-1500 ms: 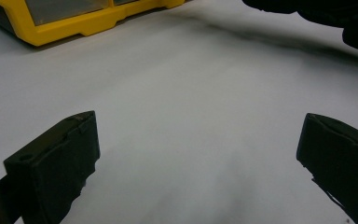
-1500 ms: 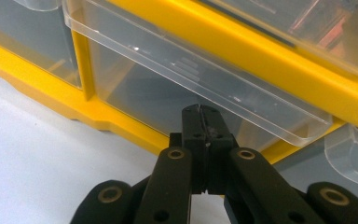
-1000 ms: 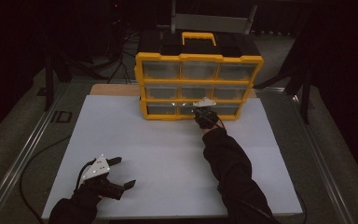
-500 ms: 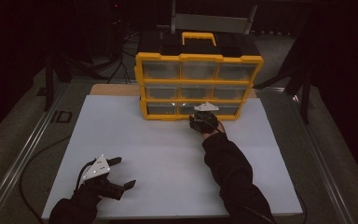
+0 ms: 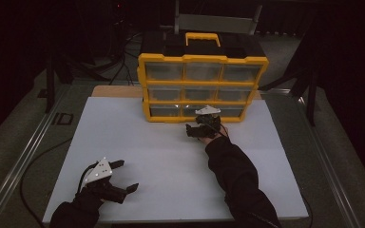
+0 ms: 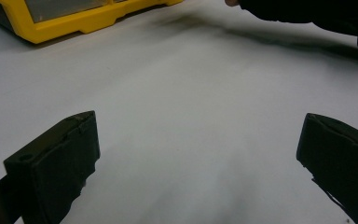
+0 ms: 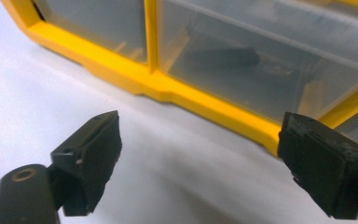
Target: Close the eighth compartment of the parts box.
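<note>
A yellow drawer cabinet with clear drawers, a black top and a yellow handle stands at the far edge of the white board. My right gripper hovers just in front of the bottom row's middle drawer, which has a dark item lying inside. Its jaws have just been opening and nothing is between them. At the board's near left corner my left gripper rests open, its jaws wide apart over bare white surface. The cabinet's yellow base lies far ahead of it.
The white board covers most of the table. Metal rails run along both sides. A cable trails off the left edge. A wooden strip shows beside the cabinet. The person's right sleeve lies across the board's near right.
The right gripper's jaws went from shut at the bottom drawer front to wide apart, and the hand drew back slightly from the cabinet. The left gripper stayed put.
</note>
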Tool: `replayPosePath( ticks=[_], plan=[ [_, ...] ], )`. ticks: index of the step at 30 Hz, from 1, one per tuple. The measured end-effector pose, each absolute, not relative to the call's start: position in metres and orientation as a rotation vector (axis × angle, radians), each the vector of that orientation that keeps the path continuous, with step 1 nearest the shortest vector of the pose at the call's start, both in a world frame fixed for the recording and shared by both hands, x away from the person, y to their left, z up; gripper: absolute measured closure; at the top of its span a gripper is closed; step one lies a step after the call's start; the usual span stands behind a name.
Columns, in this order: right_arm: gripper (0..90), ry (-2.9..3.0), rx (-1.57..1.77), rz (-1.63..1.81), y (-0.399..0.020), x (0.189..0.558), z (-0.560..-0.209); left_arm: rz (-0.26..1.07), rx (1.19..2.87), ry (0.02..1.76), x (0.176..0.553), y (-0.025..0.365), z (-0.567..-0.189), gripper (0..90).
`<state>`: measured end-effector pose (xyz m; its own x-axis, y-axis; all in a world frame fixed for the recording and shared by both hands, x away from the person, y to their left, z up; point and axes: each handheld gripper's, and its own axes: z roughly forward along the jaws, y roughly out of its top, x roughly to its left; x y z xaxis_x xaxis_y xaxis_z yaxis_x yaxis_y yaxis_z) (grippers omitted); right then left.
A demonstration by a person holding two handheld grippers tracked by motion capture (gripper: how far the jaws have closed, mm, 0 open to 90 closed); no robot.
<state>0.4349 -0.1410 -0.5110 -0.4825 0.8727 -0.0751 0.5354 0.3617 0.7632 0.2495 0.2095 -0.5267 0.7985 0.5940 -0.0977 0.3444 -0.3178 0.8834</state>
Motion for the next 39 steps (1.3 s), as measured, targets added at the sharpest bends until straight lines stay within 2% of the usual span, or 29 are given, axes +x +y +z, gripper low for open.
replayPosePath(
  ticks=[1,5,39],
  plan=[
    [9.6,2.157,1.237,0.945,-0.142,0.434,-0.512,0.299,1.937,0.704,0.25,0.209,-0.527,0.0],
    [9.1,2.17,1.224,0.951,-0.143,0.432,-0.512,0.298,1.938,0.704,0.25,0.209,-0.527,0.0],
    [9.1,2.262,1.095,1.072,-0.155,0.418,-0.497,0.297,1.947,0.701,0.249,0.208,-0.528,0.0]
  ],
)
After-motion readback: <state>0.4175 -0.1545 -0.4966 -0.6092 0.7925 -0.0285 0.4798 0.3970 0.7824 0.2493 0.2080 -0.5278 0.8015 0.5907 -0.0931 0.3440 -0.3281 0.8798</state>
